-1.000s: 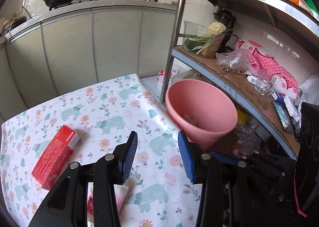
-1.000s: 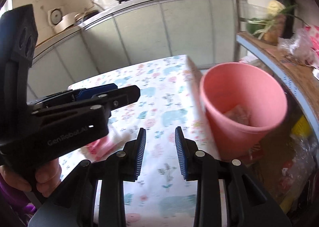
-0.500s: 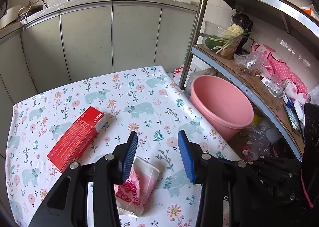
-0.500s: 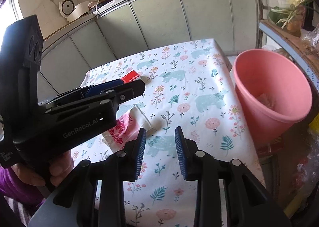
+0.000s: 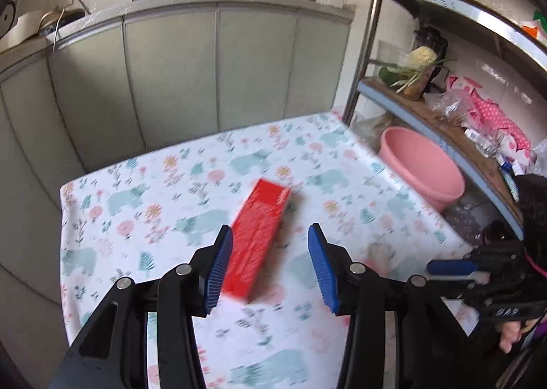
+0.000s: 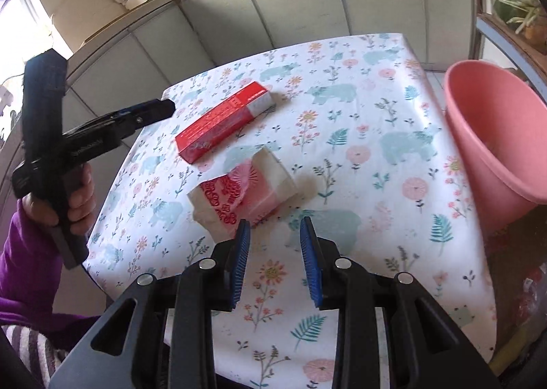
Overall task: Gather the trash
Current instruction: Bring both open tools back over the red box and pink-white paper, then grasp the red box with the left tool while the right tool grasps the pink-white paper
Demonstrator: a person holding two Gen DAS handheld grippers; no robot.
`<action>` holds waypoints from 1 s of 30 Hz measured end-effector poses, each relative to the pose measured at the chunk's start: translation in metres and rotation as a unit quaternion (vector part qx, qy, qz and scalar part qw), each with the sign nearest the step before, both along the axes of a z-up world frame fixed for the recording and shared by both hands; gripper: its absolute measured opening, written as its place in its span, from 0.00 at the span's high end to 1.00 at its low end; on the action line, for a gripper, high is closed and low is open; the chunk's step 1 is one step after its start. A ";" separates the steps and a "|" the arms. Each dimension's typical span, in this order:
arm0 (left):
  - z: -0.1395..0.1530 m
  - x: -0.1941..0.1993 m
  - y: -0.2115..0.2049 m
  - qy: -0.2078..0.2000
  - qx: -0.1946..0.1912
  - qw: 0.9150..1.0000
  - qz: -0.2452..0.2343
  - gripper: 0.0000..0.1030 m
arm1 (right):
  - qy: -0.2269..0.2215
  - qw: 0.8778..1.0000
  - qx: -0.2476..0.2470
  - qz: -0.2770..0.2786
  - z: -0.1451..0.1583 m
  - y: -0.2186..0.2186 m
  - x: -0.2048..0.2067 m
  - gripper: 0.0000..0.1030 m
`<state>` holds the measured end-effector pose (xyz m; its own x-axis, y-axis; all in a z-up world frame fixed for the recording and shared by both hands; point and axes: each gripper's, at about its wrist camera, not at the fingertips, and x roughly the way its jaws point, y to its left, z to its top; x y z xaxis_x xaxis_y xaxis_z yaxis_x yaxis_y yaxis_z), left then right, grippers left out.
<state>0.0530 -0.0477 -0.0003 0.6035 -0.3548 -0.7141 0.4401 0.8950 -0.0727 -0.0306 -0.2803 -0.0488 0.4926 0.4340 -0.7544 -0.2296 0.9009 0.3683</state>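
At the left of the right wrist frame, the left gripper (image 6: 164,108), gripped by a hand (image 6: 80,197) in a purple sleeve, hovers above the table (image 6: 403,245) with its floral, bear-print cloth, its fingers opening with nothing between them. At centre lies a long red cardboard box (image 6: 222,122), with a crumpled pink-and-white paper packet (image 6: 246,194) just below it. The right gripper (image 6: 275,260), fingers apart and empty, hangs bottom centre. A pink plastic bucket (image 6: 492,136) stands at right beside the table.
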 end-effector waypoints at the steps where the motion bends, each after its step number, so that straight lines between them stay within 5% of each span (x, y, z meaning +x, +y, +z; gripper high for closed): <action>1: -0.004 0.001 0.005 0.004 0.005 1.000 0.002 0.55 | -0.001 1.000 0.000 0.008 0.001 0.004 0.000 0.70; 10: -0.044 0.027 0.003 0.054 0.044 0.997 -0.017 0.54 | -0.011 0.996 -0.005 0.089 0.002 0.042 -0.003 0.70; 17: -0.063 0.032 -0.007 0.054 0.083 0.995 -0.015 0.53 | 0.023 0.994 -0.009 0.109 -0.012 0.053 0.008 0.70; 30: -0.056 -0.016 0.006 0.067 0.034 0.995 0.068 0.61 | 0.000 0.997 -0.075 0.020 -0.018 0.025 0.043 0.70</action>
